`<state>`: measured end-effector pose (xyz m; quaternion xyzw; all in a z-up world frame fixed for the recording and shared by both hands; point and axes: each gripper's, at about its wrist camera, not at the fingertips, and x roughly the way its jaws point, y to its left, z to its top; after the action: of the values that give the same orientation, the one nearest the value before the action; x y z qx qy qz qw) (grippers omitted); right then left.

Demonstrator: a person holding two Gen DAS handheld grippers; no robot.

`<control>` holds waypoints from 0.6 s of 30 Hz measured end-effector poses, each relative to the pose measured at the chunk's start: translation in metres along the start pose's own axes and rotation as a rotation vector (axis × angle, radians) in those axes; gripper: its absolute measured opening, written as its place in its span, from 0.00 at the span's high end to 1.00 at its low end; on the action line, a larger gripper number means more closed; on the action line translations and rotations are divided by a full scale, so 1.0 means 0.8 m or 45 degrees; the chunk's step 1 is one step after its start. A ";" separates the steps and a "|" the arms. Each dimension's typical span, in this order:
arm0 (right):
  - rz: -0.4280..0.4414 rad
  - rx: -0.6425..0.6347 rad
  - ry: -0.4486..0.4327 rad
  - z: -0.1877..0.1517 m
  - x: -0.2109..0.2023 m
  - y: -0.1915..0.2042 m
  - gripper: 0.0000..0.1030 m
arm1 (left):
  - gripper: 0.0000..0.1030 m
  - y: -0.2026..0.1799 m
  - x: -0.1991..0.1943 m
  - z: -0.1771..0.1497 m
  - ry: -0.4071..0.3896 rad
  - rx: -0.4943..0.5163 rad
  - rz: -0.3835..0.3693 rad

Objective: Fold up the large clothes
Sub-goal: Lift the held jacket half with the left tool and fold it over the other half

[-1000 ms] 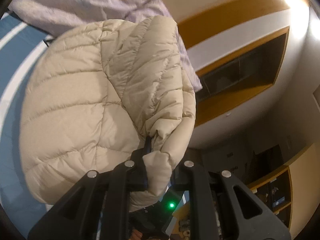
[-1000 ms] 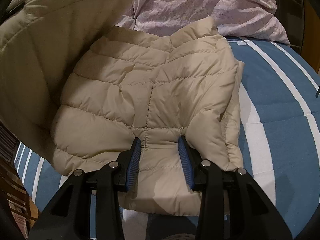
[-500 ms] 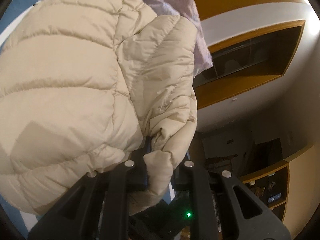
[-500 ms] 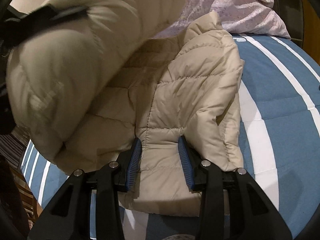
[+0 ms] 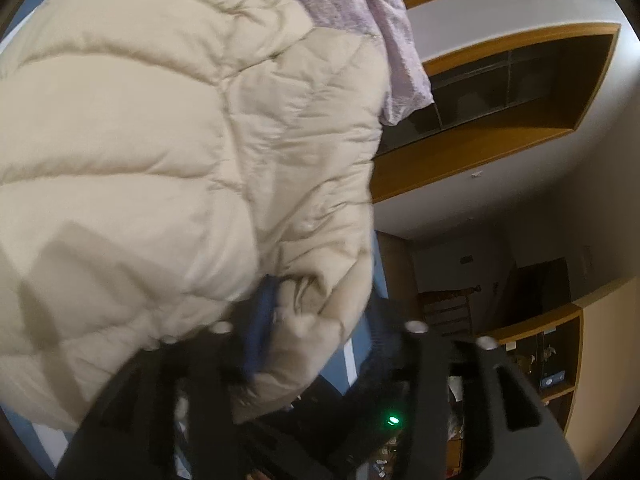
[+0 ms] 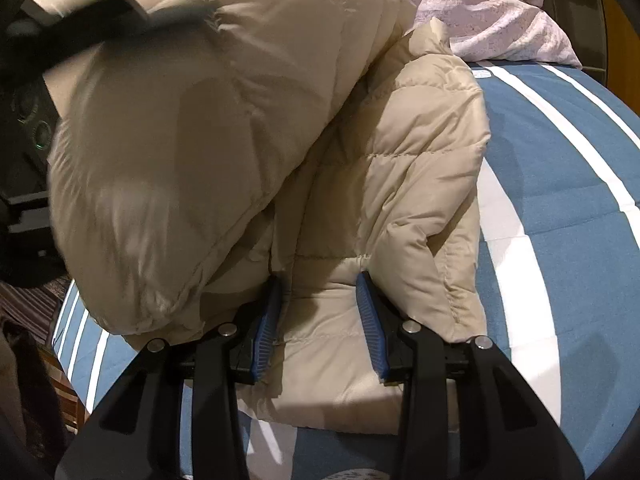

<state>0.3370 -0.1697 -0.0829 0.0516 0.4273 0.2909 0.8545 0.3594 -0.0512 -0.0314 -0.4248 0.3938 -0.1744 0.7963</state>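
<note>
- Beige quilted puffer jacket [image 6: 384,184] lies on a bed with a blue cover with white stripes [image 6: 560,184]; one part flat on the cover, another part lifted and folded over it from the left of the right wrist view.
- Left gripper [image 5: 316,328]: jaws parted, blue pads some way apart. A bunched edge of the jacket [image 5: 168,152] sits between them, against the left pad. The frame is motion-blurred, so I cannot tell whether the fabric is truly pinched or only resting there.
- In the left wrist view the jacket's bulk fills the left and centre, puffed and rounded, quilting seams running across it.
- Right gripper [image 6: 320,312]: jaws wide apart, fingers low on the flat lower panel of the jacket, one pad either side of a strip of fabric. Nothing clamped; pads touch or sit just at the fabric.
- The lifted flap hangs over the flat part, its lower rim close to the right gripper's left finger [image 6: 266,320].
- Left gripper body shows as a dark blur at top left of the right wrist view, at the flap's upper edge.
- Lilac patterned bedding [image 6: 492,12] bunched at the far end of the bed, beyond the jacket collar.
- Wooden wall shelf [image 5: 516,92] and a lower cabinet [image 5: 548,364] in the room behind.
</note>
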 end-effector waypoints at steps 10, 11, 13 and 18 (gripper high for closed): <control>0.005 0.030 -0.004 -0.001 0.001 -0.004 0.60 | 0.45 -0.013 -0.046 0.017 -0.102 0.070 0.156; 0.006 0.032 -0.004 -0.001 0.001 -0.004 0.60 | 0.45 -0.011 -0.048 0.019 -0.108 0.067 0.174; 0.011 0.036 -0.005 -0.001 0.001 -0.005 0.60 | 0.45 -0.005 -0.050 0.020 -0.116 0.068 0.203; 0.026 0.043 -0.005 -0.003 -0.001 -0.009 0.60 | 0.45 0.002 -0.067 0.020 -0.160 0.113 0.308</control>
<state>0.3383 -0.1762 -0.0862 0.0710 0.4300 0.2922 0.8513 0.3380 -0.0084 -0.0018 -0.3485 0.3835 -0.0675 0.8526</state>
